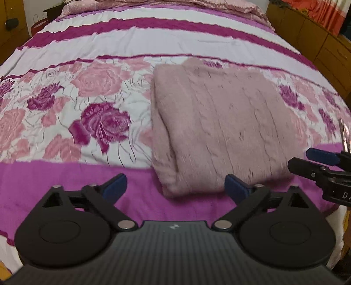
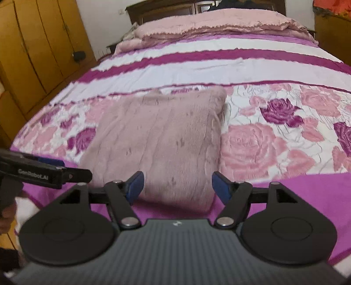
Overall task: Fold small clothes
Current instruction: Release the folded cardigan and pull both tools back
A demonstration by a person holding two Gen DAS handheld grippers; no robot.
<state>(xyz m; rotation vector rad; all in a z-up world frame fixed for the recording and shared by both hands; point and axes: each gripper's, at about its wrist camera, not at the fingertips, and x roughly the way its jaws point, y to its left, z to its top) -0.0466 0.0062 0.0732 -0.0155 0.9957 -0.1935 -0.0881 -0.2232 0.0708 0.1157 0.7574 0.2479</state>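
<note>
1. Bed (image 2: 219,65) fills most of both views; cover striped white and magenta, with a band of pink and purple roses and a plain magenta band at the near end.
2. Pink ruffled bedding (image 2: 219,27) heaped at the bed's far end.
3. Dark wooden headboard (image 2: 162,8) behind that heap.
4. Yellow-brown wardrobe (image 2: 33,50) along the bed's left side.
5. White wall (image 2: 105,24) between wardrobe and headboard.
6. Brown wooden cabinets (image 1: 311,35) along the bed's right side, orange-red fabric (image 1: 318,11) above them.

Right claw (image 1: 316,161) cut off at frame edge — garment (image 1: 219,125) motion-blurred
</note>
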